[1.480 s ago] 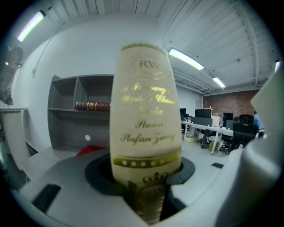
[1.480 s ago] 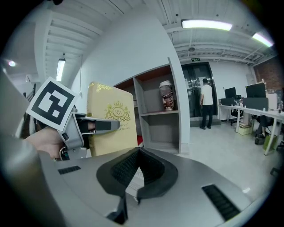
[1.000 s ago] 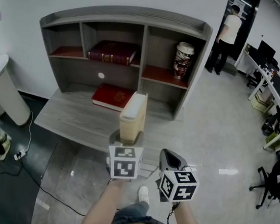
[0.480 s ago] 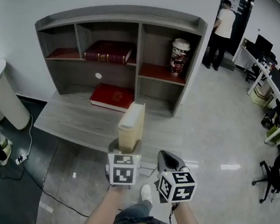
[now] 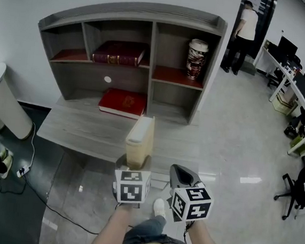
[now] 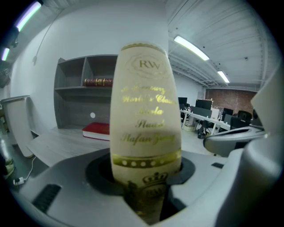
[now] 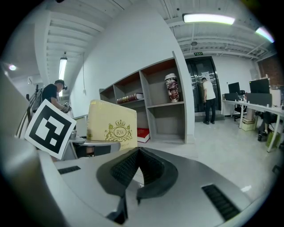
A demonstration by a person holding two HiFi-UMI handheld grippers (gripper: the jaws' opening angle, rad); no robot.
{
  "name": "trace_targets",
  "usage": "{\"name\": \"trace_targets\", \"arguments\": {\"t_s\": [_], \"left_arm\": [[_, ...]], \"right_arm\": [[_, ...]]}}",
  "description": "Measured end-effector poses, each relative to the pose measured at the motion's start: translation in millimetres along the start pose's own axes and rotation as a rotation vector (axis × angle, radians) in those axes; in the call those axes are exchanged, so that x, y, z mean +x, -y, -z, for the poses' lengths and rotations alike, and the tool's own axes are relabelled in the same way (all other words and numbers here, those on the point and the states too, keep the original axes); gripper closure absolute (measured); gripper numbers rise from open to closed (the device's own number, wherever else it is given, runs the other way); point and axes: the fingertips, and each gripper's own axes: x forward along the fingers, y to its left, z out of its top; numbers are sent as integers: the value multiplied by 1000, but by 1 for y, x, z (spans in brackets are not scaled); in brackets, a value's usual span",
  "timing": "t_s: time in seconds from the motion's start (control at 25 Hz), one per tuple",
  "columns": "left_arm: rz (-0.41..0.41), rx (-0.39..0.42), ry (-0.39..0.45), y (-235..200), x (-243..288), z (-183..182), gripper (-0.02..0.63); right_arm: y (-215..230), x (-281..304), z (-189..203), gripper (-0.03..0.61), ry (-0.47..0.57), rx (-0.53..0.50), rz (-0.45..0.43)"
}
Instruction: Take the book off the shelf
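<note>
A cream book (image 5: 140, 140) with gold lettering stands upright in my left gripper (image 5: 133, 163), which is shut on its lower end above the front edge of the grey desk (image 5: 76, 130). In the left gripper view the book's spine (image 6: 146, 111) fills the middle, pinched at the bottom by the left gripper (image 6: 144, 195). To its right my right gripper (image 5: 183, 175) hangs over the floor, shut with nothing in it. From the right gripper view the shut right gripper (image 7: 137, 153) has the cream book (image 7: 113, 126) at its left. The grey shelf unit (image 5: 135, 20) stands behind.
A dark red book (image 5: 119, 53) lies in the upper middle compartment and a red book (image 5: 123, 101) on the desk below it. A patterned cup (image 5: 196, 58) stands in the right compartment. A white bin (image 5: 2, 99) is at left; a person (image 5: 248, 26) and office desks (image 5: 300, 90) are at right.
The left gripper has drawn the cream book a little further back from the shelf toward the desk's front edge. The right gripper has barely moved.
</note>
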Motion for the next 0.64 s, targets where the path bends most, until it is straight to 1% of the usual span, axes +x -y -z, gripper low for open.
{"name": "trace_targets", "arguments": {"t_s": [0.36,0.64], "left_arm": [[3,-24,-17,0,-6,12,386],[-12,-31,-29,-2,-14,21,386]], "right_arm": [[-2,-4,6,571,-7,5,-12],[-8,-8,13,571,-20,10,-26]]}}
